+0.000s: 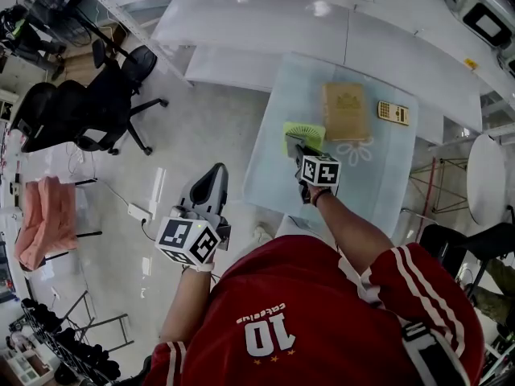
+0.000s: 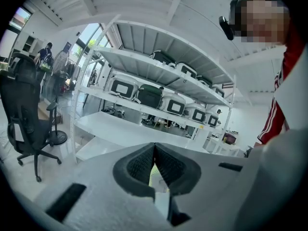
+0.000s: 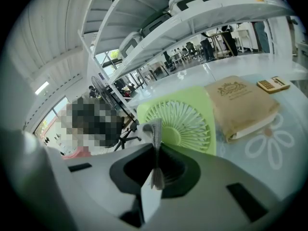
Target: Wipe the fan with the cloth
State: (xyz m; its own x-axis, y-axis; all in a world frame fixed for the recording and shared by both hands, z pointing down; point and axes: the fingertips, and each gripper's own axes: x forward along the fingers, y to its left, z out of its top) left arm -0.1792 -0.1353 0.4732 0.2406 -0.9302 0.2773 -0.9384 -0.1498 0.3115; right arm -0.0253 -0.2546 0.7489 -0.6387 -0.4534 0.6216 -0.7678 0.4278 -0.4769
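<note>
A small lime-green square fan (image 1: 304,133) stands upright near the left edge of a glass table (image 1: 269,175); its grille (image 3: 179,122) faces my right gripper. That right gripper (image 1: 299,153) is just in front of the fan, shut on a thin folded grey cloth (image 3: 154,134) that sticks up between the jaws close to the grille; I cannot tell whether cloth and fan touch. My left gripper (image 1: 216,177) hangs over the floor left of the table, its jaws (image 2: 154,148) shut together with nothing in them.
Behind the fan on the table lie a tan book (image 1: 344,111) and a calculator (image 1: 393,112). Black office chairs (image 1: 113,103), a power strip (image 1: 147,202) and a pink-draped rack (image 1: 44,219) are at the left. White shelving (image 1: 322,22) runs behind the table.
</note>
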